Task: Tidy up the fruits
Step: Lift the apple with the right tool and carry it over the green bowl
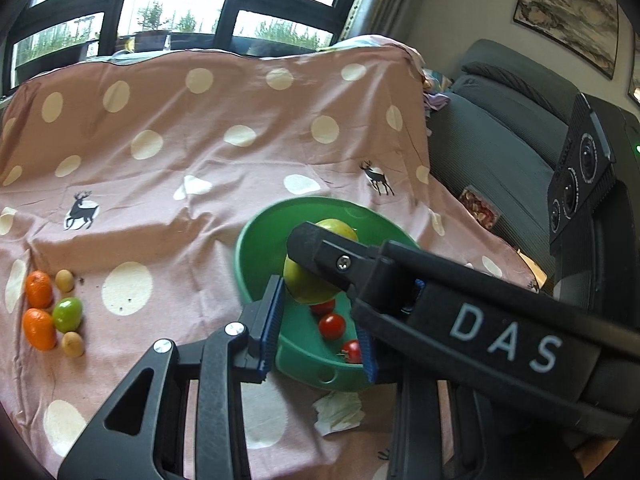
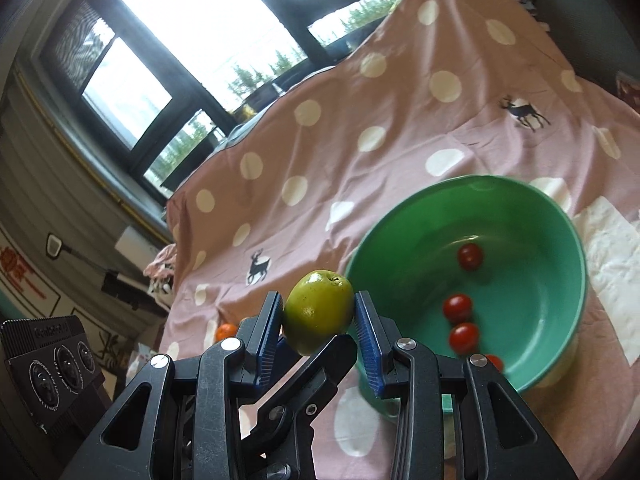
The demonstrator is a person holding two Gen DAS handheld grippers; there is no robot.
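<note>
Between the blue pads of the right gripper point(image 2: 320, 316) sits 1 green apple point(image 2: 319, 311), pinched from both sides and held clear of the cloth, just beside the near rim of the green bowl point(image 2: 532, 216). Its stem end faces upward. Both pads touch the fruit.

Left wrist view: the left gripper point(image 1: 320, 340) has its pads on either side of the bowl's near wall region, with the bowl point(image 1: 256, 248) directly ahead. Whether its pads press on the rim or merely frame it cannot be told from this angle; nothing is clearly seen clamped, and the jaws stand nearly together. The right gripper's black body, lettered "DAS" point(image 1: 504, 336), crosses this view from the right and covers part of the apple point(image 1: 308, 284).

Bowl contents: at least 3 red cherry tomatoes point(image 2: 464, 336) lie on its floor, 1 more partly hidden at the lower rim.

Desk surface: a pink cloth with white dots and deer prints point(image 1: 200, 152) covers it. At the left of the cloth, well apart from the bowl, lies a group of 2 oranges point(image 1: 39, 308), 1 small green fruit point(image 1: 68, 314) and 2 small tan fruits point(image 1: 73, 344). A crumpled white tissue point(image 1: 340, 412) lies near the bowl's base.
</note>
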